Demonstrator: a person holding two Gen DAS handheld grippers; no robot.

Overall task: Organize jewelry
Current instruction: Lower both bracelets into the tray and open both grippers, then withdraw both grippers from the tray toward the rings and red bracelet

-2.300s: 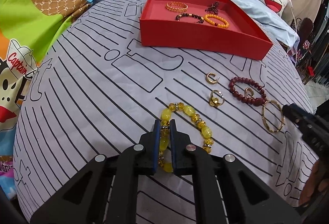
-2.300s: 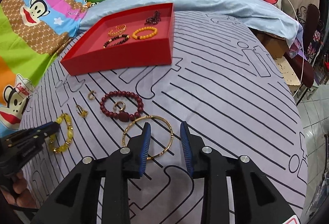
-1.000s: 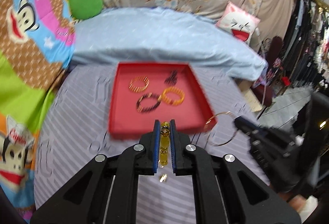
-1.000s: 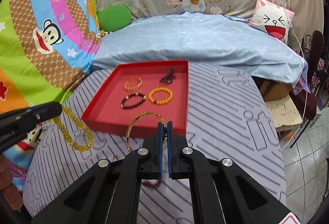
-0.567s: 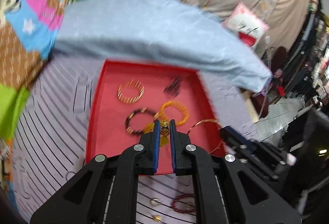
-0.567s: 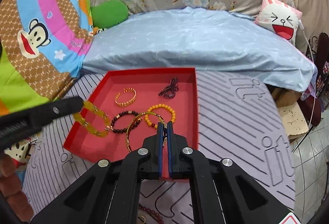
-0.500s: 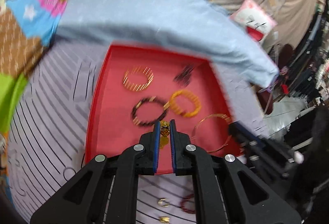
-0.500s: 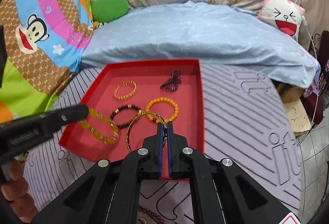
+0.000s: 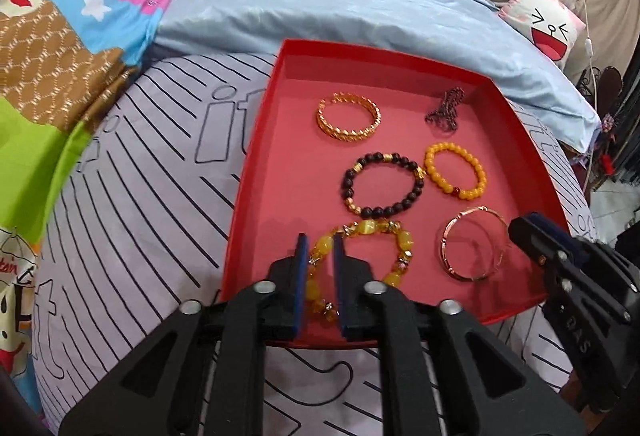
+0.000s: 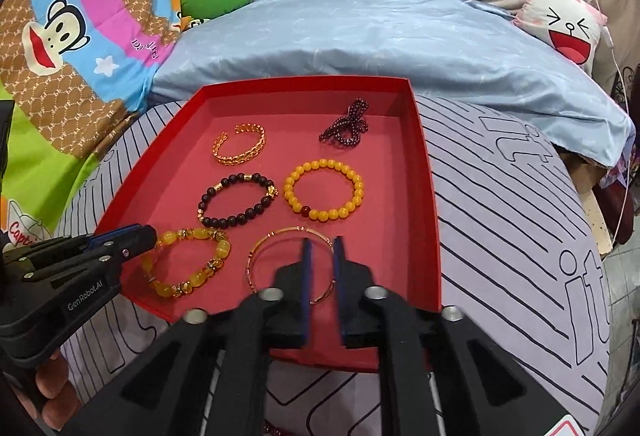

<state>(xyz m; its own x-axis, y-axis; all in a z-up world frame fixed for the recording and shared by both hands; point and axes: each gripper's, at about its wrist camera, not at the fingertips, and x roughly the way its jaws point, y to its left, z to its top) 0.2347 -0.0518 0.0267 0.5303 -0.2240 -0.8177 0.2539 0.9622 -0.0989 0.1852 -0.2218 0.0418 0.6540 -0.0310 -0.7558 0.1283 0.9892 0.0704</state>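
A red tray is seen on a grey striped cloth, and six pieces of jewelry lie inside it. At the near left of the tray floor a yellow chunky-bead bracelet lies flat, with its near-left arc between the fingers of the left gripper. Those fingers are parted by a narrow gap; whether the pads touch the beads cannot be told with certainty from the left wrist view, though a gap appears on either side. In the right wrist view the same gripper's tips are recorded at the left edge of the yellow bracelet.

Beside that bracelet, to the right, a thin gold bangle rests on the tray floor. The right gripper is positioned over the bangle's near-right portion, its fingers slightly apart and the bangle's rim passing between them without being clamped. In the left wrist view the bangle is seen lying flat just ahead of the right gripper's tip.

Behind these, a dark-bead bracelet with gold spacers and an orange round-bead bracelet are noted side by side, close but apart. At the far end, a gold woven cuff lies on the left and a bunched string of small dark-red beads on the right.

A light blue quilt is recorded beyond the tray, with a cartoon-face pillow at far right.
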